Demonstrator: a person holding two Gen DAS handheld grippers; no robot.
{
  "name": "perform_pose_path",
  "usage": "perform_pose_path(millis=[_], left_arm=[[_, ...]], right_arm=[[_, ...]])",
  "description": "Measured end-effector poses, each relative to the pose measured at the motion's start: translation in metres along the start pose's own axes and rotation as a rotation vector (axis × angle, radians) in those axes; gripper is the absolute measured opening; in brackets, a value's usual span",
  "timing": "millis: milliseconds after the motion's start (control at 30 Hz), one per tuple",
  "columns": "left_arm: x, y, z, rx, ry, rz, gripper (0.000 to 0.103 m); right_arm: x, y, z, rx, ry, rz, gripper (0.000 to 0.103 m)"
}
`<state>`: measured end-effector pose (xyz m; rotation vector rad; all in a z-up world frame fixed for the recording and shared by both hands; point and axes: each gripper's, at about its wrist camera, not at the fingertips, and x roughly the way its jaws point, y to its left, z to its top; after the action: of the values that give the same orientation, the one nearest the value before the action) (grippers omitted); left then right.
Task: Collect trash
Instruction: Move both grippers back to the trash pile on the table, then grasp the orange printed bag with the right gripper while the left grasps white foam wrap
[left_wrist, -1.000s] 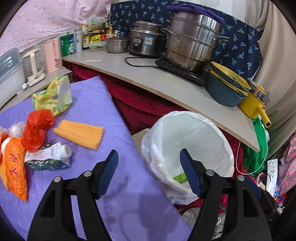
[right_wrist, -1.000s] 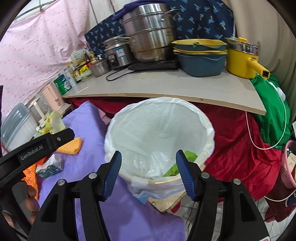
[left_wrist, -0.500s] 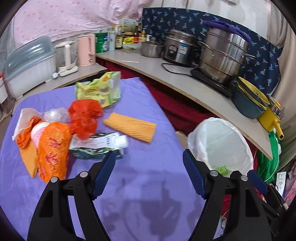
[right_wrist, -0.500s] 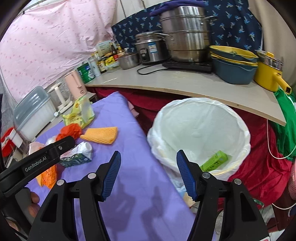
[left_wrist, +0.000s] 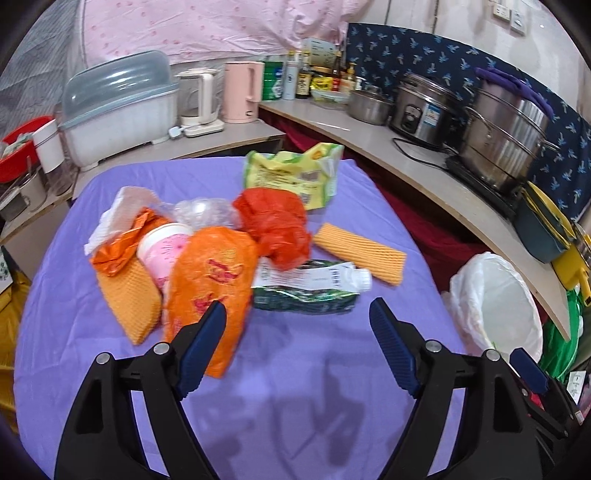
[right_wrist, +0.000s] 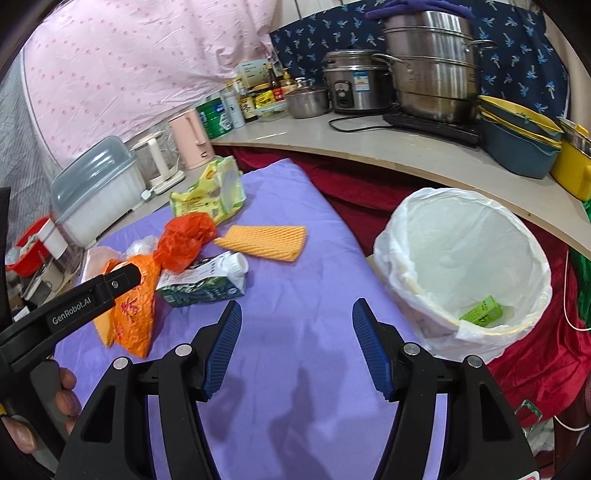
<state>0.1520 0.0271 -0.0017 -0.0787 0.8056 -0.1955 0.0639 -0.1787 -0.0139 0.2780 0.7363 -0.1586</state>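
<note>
Trash lies heaped on the purple table (left_wrist: 295, 387): a crushed green carton (left_wrist: 310, 286) (right_wrist: 203, 282), an orange printed bag (left_wrist: 210, 284) (right_wrist: 135, 306), a red plastic bag (left_wrist: 277, 225) (right_wrist: 186, 236), a pink cup (left_wrist: 164, 247), orange foam net (left_wrist: 360, 253) (right_wrist: 264, 242) and a yellow-green wipes pack (left_wrist: 295, 177) (right_wrist: 210, 194). My left gripper (left_wrist: 297, 334) hovers just short of the carton, jaws opening, nothing between them. My right gripper (right_wrist: 297, 343) is open over bare cloth. The white-lined bin (right_wrist: 461, 266) (left_wrist: 495, 302) holds a green box (right_wrist: 482, 315).
A curved counter (right_wrist: 388, 151) behind carries steel pots (right_wrist: 428, 62), a rice cooker (left_wrist: 424, 109), stacked bowls (right_wrist: 517, 136), bottles and a pink kettle (left_wrist: 242, 90). A lidded plastic box (left_wrist: 118, 107) stands at the left. A person's hand (right_wrist: 44, 410) grips the left gripper's handle.
Both views have swung left from the bin toward the trash pile. The left gripper's jaws have spread wider. Nothing was picked up.
</note>
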Motion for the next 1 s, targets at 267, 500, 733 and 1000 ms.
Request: perform_pose_path(millis=[267, 500, 733, 1000], left_arm=[[0.002, 0.053, 0.005, -0.091, 0.000, 0.047, 0.076], [0.004, 0.096, 0.008, -0.107, -0.006, 0.096, 0.080], [0.012, 0.150, 0.026, -0.113, -0.017, 0.174, 0.088], [0.034, 0.190, 0.049, -0.144, -0.001, 0.179, 0.090]], right_arm=[[0.015, 0.043, -0.008, -0.065, 0.040, 0.049, 0.061], [0.035, 0.079, -0.011, -0.084, 0.088, 0.115, 0.064], [0.065, 0.124, -0.018, -0.113, 0.140, 0.192, 0.072], [0.107, 0.164, -0.021, -0.097, 0.205, 0.261, 0.077]])
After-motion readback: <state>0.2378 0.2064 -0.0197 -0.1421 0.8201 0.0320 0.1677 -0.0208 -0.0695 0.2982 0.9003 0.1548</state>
